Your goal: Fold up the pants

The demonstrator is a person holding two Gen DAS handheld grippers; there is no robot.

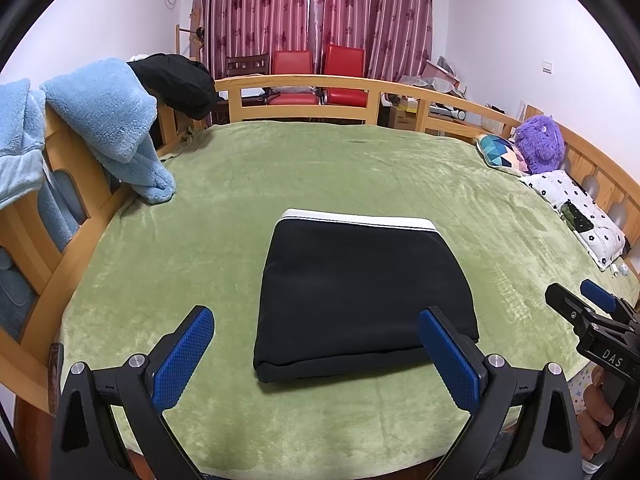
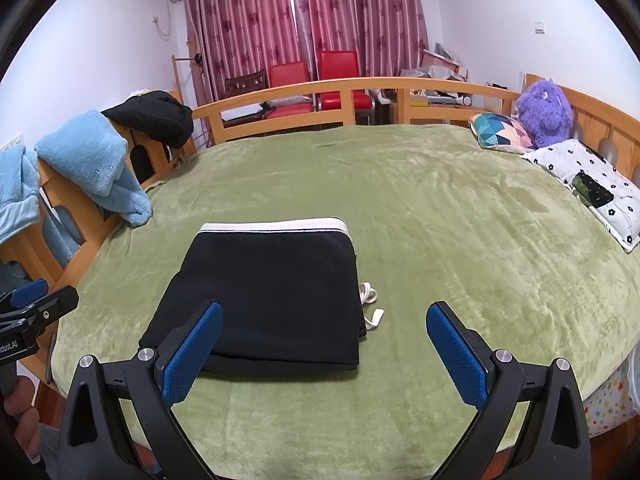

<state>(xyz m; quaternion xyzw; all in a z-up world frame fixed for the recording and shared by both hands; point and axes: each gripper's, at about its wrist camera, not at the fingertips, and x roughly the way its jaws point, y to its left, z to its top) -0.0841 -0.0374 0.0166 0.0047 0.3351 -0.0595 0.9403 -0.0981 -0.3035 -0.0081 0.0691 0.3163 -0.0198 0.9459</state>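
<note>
The black pants (image 1: 360, 292) lie folded into a compact rectangle on the green blanket, white waistband at the far edge. They also show in the right wrist view (image 2: 272, 292), with white drawstring ends (image 2: 370, 304) poking out at their right side. My left gripper (image 1: 316, 328) is open and empty, held just short of the near folded edge. My right gripper (image 2: 324, 324) is open and empty, near the pants' near right corner. It also shows at the right edge of the left wrist view (image 1: 580, 296).
The bed's green blanket (image 1: 360, 160) is ringed by a wooden rail (image 1: 304, 84). Light blue fleece (image 1: 112, 128) and a black garment (image 1: 176, 80) hang on the left rail. Pillows (image 2: 592, 188) and a purple plush (image 2: 544, 112) lie at the right.
</note>
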